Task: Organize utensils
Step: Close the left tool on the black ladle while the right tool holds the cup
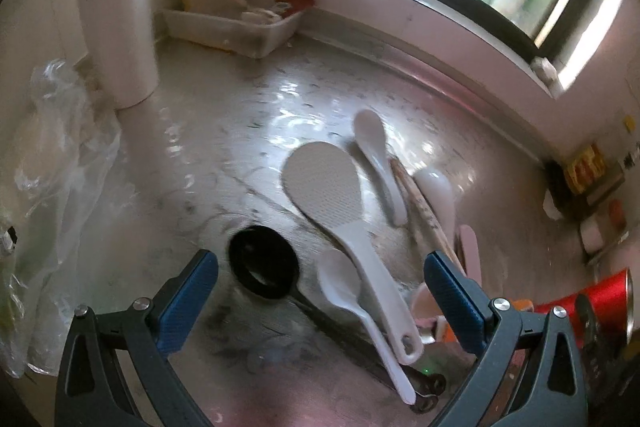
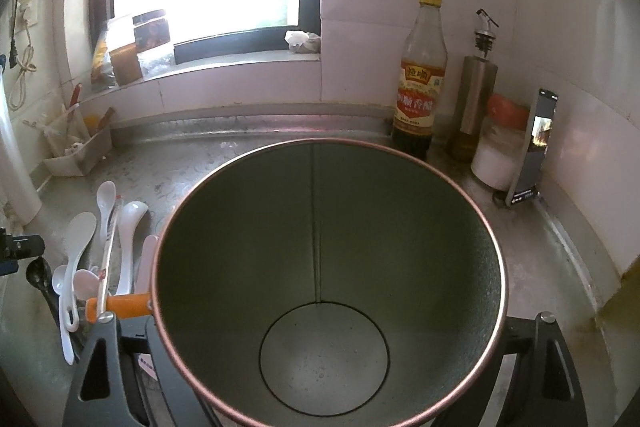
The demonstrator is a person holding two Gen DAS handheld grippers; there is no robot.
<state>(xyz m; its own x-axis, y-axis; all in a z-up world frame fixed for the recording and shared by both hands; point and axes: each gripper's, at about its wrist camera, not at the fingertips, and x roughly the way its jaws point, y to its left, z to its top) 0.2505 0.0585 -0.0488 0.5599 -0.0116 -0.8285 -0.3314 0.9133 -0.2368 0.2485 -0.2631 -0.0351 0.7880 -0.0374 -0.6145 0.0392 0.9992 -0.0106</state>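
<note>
Loose utensils lie on the steel counter: a white rice paddle, a white soup spoon, a smaller white spoon, a black ladle, chopsticks and another white spoon. My left gripper hangs open just above the paddle handle and small spoon, touching nothing. My right gripper is shut on a red metal can, which is empty and tilted towards the camera; it hides the fingertips. The can shows red at the right of the left wrist view. An orange-handled tool lies beside it.
A white tray of odds stands by the back wall next to a white pipe. A clear plastic bag lies at the left. A vinegar bottle, oil dispenser, lidded jar and propped phone fill the right corner.
</note>
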